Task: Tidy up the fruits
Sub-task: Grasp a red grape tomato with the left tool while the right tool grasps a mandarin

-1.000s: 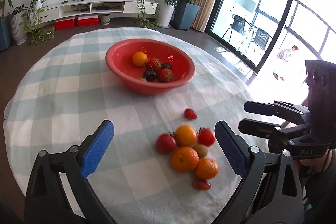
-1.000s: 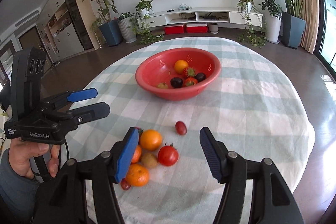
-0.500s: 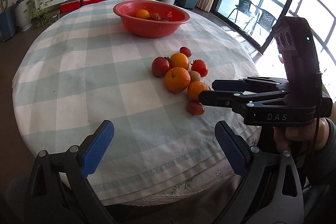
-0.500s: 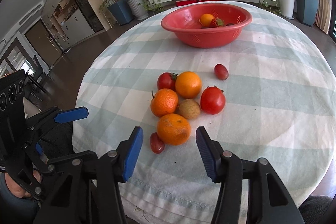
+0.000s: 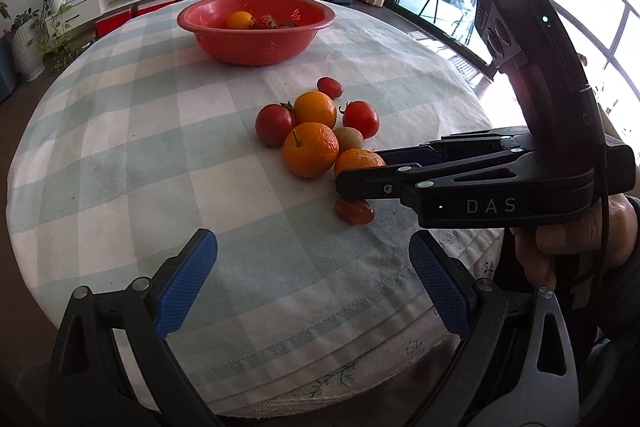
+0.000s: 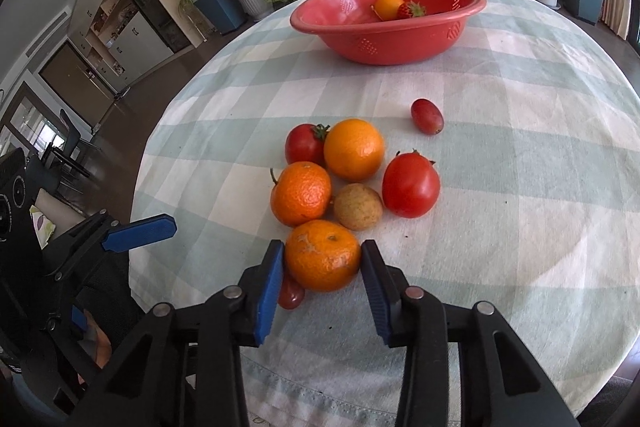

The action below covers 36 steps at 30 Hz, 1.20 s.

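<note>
Blue-padded right claw [image 6: 322, 261], angling downward, has just been closing around the nearest mandarin [image 6: 323, 254] at the near tabletop [image 6: 520, 227] edge, pads touching it; left claw [image 5: 312, 279] is hovering wide open. Three oranges, two tomatoes are lying loose.

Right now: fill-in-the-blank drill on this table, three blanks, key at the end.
1. The bowl holding an orange and a strawberry is ____ in colour.
2. Outside it, ____ fruits lie on the tablecloth.
3. The left tool stands ____, with nothing between its pads.
Missing words: red; eight; open.
</note>
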### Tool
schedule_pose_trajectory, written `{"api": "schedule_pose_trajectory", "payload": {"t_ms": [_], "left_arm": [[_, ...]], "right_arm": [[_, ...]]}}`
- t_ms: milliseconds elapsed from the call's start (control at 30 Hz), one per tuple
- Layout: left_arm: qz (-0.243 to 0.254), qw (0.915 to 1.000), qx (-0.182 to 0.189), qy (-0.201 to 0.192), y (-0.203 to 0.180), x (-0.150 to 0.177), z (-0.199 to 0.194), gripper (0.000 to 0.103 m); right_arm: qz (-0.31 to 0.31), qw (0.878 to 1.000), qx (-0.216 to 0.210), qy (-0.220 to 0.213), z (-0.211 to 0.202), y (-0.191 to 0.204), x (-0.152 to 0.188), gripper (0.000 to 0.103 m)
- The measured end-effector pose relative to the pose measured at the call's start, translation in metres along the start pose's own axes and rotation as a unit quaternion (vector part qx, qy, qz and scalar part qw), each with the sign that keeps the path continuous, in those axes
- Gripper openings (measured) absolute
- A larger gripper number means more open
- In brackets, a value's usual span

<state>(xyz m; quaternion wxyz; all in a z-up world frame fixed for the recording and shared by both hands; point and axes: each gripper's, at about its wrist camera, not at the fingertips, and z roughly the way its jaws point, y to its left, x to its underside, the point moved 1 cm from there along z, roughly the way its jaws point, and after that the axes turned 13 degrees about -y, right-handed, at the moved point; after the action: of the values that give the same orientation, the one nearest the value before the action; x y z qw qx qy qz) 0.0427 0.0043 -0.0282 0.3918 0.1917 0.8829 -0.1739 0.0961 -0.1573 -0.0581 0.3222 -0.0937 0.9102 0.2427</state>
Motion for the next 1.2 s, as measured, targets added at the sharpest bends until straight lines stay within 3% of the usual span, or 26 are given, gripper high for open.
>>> {"api": "schedule_pose_trajectory", "payload": {"t_ms": [400,500,567,667,767,967,1033,1200], "left_arm": [[0.034,0.9989,0.015,0.027,-0.014,-0.016,0.037,0.094],[0.031,0.9987,0.018,0.036,-0.016,-0.016,0.046,0.078],[0.035,0.9983,0.020,0.042,-0.018,-0.016,0.050,0.059],[0.041,0.9977,0.022,0.050,-0.023,-0.015,0.057,0.043],[0.053,0.9970,0.018,0.054,-0.028,-0.012,0.060,0.036],[0.068,0.9960,0.008,0.058,-0.033,-0.010,0.061,0.035],[0.074,0.9954,0.012,0.059,-0.036,-0.009,0.061,0.025],[0.087,0.9941,0.014,0.064,-0.039,-0.007,0.060,0.024]], "right_arm": [[0.037,0.999,-0.005,-0.019,-0.022,-0.023,-0.004,0.042],[0.044,0.999,-0.002,-0.025,-0.026,-0.028,-0.005,0.042],[0.045,0.999,-0.004,-0.028,-0.027,-0.030,-0.004,0.042],[0.045,0.999,-0.005,-0.030,-0.029,-0.031,-0.004,0.042],[0.044,0.998,-0.003,-0.033,-0.030,-0.032,-0.004,0.042],[0.036,0.999,0.001,-0.035,-0.032,-0.030,-0.003,0.042],[0.033,0.999,0.002,-0.035,-0.032,-0.029,-0.002,0.042],[0.032,0.999,0.004,-0.038,-0.033,-0.028,-0.002,0.042]]}}
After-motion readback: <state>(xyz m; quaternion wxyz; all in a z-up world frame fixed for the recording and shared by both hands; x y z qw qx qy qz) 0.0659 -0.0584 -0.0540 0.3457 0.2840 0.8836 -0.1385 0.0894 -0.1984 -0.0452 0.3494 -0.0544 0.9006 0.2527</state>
